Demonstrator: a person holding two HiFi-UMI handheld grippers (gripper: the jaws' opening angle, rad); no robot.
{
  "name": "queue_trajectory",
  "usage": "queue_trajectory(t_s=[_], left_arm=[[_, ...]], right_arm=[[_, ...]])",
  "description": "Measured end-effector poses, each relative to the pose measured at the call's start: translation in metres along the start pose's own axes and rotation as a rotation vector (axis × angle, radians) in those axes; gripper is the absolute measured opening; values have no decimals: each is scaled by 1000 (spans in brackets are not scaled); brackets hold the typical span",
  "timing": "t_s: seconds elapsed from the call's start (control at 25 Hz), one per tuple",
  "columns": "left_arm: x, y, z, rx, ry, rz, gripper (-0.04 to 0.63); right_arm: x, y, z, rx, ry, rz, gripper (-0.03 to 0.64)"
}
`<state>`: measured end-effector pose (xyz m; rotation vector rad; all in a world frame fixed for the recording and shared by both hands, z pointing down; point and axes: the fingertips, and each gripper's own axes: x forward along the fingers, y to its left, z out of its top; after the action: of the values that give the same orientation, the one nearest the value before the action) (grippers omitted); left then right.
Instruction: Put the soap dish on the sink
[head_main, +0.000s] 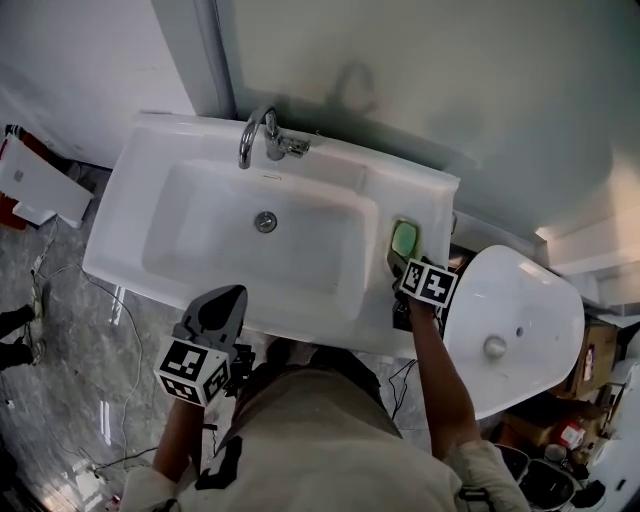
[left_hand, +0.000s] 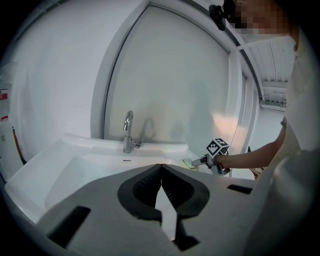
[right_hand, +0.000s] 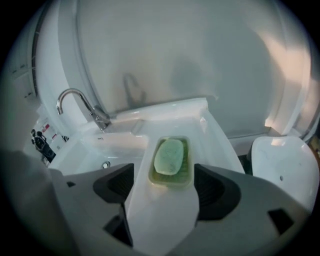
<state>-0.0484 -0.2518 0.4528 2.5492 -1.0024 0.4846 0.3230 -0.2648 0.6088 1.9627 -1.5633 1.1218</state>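
So the soap dish (right_hand: 171, 160) looks like it's already down. It's sitting flat on the sink's (head_main: 128, 205) right-hand ledge, about halfway along the right edge beside the basin, with a pale green soap bar (right_hand: 169, 156) lying in it. I'd call this the let-go end of the placing step.

The right claw (right_hand: 165, 187) is released. Its jaws are spread wide and the near end of the dish sits just ahead of the gap, and as far as I can see neither jaw touches it. What the next move needs is pretty simple: pull that claw straight back toward the near edge, keeping it level and the jaws wide so they don't clip the dish and skid it on the slick ledge.

Pose-wise, the right forearm reaches forward along the sink's right side with the claw aimed at the far wall. The left claw (left_hand: 161, 192) is clenched on nothing, tips together. It hangs low over the near edge toward the left corner, pointed across the basin at the faucet (head_main: 262, 135).
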Motion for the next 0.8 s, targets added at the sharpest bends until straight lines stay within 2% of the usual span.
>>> queue_trajectory(t_s=[0.12,0.28,0.44,0.52,0.6,0.68,0.8], left_arm=[[-7,13,5,0,-27,20,18],[-10,20,8,6,-53,3,18],[-16,19,10,18,-69,-20,18],[-20,21,9,20,-68,-32,18],[-24,24,8,22,-69,-41,18],[-29,26,6,25,-74,-54,18],[-38,26,-2,29,-55,-93,18]], right_arm=[[-30,17,14,58,-83,93,376],[-68,68,28,114,-165,298,345],[-113,124,36,142,-241,488,235],[-133,148,37,135,-271,557,145],[-153,176,34,132,-288,648,21],[-169,202,29,149,-287,736,9],[-188,235,14,171,-268,820,9]])
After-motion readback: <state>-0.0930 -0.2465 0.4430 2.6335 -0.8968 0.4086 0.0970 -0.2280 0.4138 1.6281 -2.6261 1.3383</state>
